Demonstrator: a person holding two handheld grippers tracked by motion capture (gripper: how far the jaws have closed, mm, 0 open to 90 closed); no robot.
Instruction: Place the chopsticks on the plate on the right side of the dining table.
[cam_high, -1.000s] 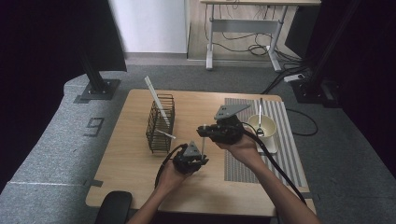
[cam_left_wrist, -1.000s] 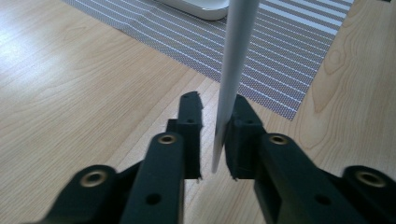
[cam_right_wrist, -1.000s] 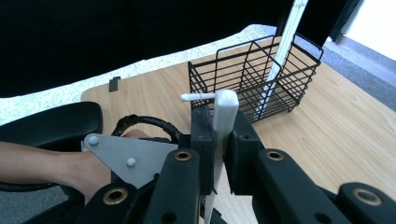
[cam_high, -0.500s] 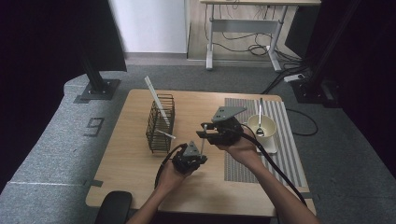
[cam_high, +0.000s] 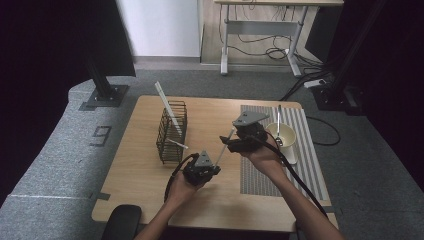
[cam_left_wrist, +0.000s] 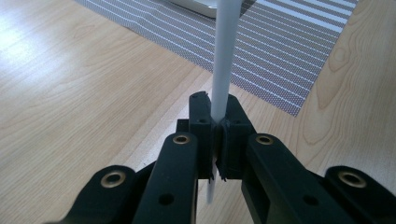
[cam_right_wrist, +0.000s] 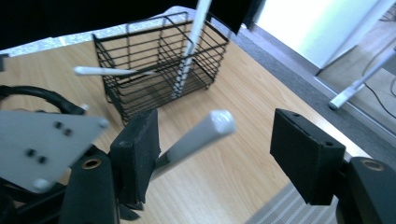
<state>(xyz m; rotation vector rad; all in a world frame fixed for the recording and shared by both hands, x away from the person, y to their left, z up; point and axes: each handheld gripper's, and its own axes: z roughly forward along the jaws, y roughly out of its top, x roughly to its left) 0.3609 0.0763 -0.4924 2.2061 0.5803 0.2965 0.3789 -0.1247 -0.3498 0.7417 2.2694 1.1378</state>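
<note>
My left gripper (cam_high: 215, 168) is shut on the lower part of a thin white stick (cam_high: 221, 154), which slants up and to the right from it. In the left gripper view the stick (cam_left_wrist: 220, 65) rises from between the closed black pads (cam_left_wrist: 201, 126). My right gripper (cam_high: 226, 142) is at the stick's upper end, and its jaws have just been opening. In the right gripper view the stick (cam_right_wrist: 201, 133) lies between the parted pads (cam_right_wrist: 303, 154), close to the left one. A black wire basket (cam_high: 171, 132) stands left of both grippers with two white sticks (cam_right_wrist: 189, 51) in it.
A striped grey mat (cam_high: 300, 150) covers the right part of the wooden table (cam_high: 140, 175). A cream cup (cam_high: 283, 139) with a thin utensil in it stands on the mat, just right of my right hand. One basket stick (cam_right_wrist: 107, 71) pokes out sideways toward the grippers.
The right gripper's jaws have parted around the stick's upper end. The left gripper keeps its grip, and both hands have hardly moved.
</note>
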